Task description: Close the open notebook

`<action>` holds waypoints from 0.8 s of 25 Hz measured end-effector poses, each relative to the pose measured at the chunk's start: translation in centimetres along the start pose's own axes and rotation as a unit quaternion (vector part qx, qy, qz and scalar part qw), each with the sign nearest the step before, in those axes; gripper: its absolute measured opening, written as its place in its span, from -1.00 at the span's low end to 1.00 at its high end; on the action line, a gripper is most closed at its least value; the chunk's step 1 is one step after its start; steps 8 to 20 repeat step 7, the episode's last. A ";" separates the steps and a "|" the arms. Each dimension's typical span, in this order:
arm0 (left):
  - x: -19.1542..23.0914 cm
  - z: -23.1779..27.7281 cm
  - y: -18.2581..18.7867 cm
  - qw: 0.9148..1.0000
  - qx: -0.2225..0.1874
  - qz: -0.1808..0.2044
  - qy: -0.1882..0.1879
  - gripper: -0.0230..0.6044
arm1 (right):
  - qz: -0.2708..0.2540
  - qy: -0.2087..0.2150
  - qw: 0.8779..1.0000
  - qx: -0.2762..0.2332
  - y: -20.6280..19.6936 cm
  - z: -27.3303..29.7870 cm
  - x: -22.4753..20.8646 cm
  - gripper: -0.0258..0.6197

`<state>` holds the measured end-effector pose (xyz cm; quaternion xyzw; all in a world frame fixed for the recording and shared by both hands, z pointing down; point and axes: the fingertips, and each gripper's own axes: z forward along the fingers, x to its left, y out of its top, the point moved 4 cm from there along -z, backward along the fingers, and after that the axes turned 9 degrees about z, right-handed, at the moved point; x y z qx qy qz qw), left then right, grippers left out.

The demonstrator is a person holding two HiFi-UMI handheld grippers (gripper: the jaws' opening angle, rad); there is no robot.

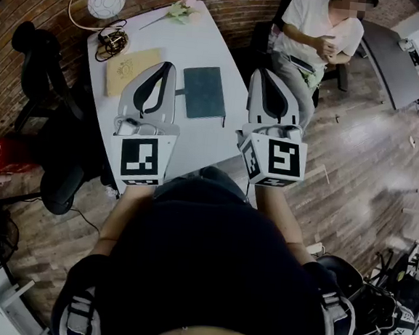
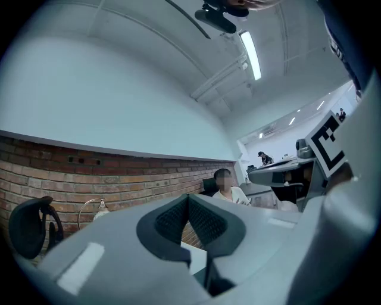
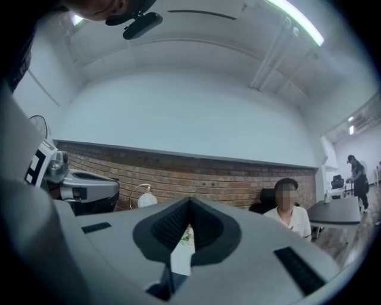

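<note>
The notebook (image 1: 204,91), a flat, dark, matte rectangle, lay shut on the smooth white counter (image 1: 206,42). The left gripper (image 1: 166,66) and right gripper (image 1: 261,71) flanked it, the 2 pairs of ribbed jaws pressed together on nothing.

A brick wall (image 1: 224,0) is running behind the white table (image 1: 197,136), where a round lamp (image 1: 106,1) is standing at one corner. A black chair (image 1: 33,56) is standing beside it on the wooden floor (image 1: 369,170). A long ceiling light (image 2: 250,55) is shining above.
</note>
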<state>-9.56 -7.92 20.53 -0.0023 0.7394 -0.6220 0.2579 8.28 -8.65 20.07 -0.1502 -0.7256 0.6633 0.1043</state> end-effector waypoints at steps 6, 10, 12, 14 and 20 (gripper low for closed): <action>-0.2 -0.2 0.2 1.000 0.001 -0.006 -0.003 -0.91 | 0.005 0.002 1.000 0.003 0.1 -0.4 0.0 -0.88; -0.3 -0.2 0.3 1.000 0.001 -0.007 -0.004 -0.91 | 0.006 0.002 1.000 0.002 0.2 -0.4 -0.1 -0.88; -0.3 -0.2 0.3 1.000 0.001 -0.007 -0.004 -0.91 | 0.006 0.002 1.000 0.002 0.2 -0.4 -0.1 -0.88; -0.3 -0.2 0.3 1.000 0.001 -0.007 -0.004 -0.91 | 0.006 0.002 1.000 0.002 0.2 -0.4 -0.1 -0.88; -0.3 -0.2 0.3 1.000 0.001 -0.007 -0.004 -0.91 | 0.006 0.002 1.000 0.002 0.2 -0.4 -0.1 -0.88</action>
